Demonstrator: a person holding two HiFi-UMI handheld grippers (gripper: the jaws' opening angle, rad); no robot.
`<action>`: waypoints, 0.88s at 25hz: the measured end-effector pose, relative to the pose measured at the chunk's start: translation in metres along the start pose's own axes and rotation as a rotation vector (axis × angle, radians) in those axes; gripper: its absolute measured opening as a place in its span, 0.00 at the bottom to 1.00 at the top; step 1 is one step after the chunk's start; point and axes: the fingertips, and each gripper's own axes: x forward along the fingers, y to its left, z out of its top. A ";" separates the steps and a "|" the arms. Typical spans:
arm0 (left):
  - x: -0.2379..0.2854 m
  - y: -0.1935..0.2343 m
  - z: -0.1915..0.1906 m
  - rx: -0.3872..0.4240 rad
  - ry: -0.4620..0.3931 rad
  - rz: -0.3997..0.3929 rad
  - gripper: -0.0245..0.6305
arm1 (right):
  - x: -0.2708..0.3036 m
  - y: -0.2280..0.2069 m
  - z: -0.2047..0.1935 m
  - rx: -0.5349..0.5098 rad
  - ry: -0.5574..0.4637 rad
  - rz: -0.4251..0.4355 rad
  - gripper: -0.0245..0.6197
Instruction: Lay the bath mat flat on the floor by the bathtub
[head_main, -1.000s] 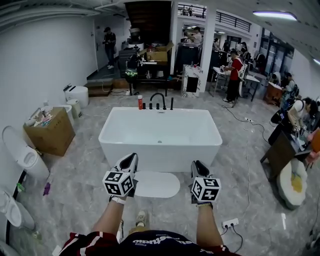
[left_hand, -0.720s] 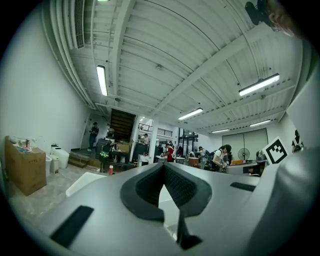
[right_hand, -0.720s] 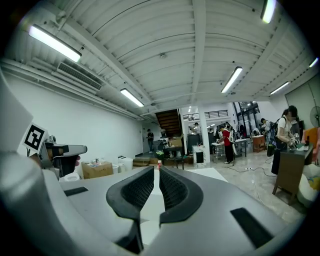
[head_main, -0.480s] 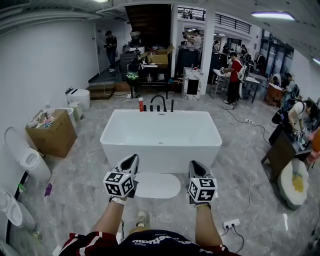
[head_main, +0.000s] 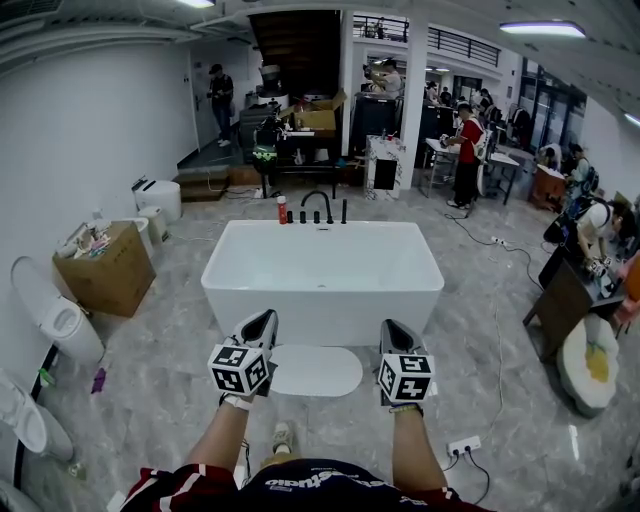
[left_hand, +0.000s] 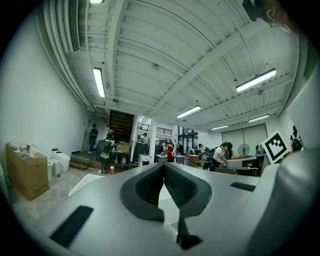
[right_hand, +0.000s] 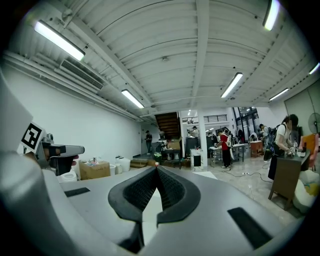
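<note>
A white oval bath mat (head_main: 315, 370) lies flat on the grey marble floor just in front of the white bathtub (head_main: 322, 270). Both grippers are held level above the floor on either side of the mat, pointing toward the tub. My left gripper (head_main: 262, 318) is shut and empty, and its pads meet in the left gripper view (left_hand: 163, 165). The jaws of my right gripper (head_main: 392, 330) have just been closing. They are now shut with nothing between them (right_hand: 156, 168).
A black faucet (head_main: 318, 203) and a red bottle (head_main: 281, 208) stand at the tub's far rim. A cardboard box (head_main: 105, 265) and toilets (head_main: 55, 320) line the left wall. A power strip (head_main: 462, 445) with cable lies at right, near a dark table (head_main: 560, 300). People work at the back.
The right gripper's jaws have drawn together. The left gripper and the mat stay about where they were.
</note>
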 end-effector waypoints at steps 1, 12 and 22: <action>0.000 0.000 -0.001 -0.002 0.001 0.001 0.06 | -0.001 -0.001 0.000 -0.001 -0.003 -0.003 0.08; -0.007 -0.004 0.010 0.024 -0.015 0.004 0.06 | -0.009 0.003 0.006 0.000 -0.031 0.000 0.08; -0.004 0.000 0.015 0.025 -0.020 0.007 0.06 | -0.003 0.008 0.008 -0.001 -0.026 0.008 0.08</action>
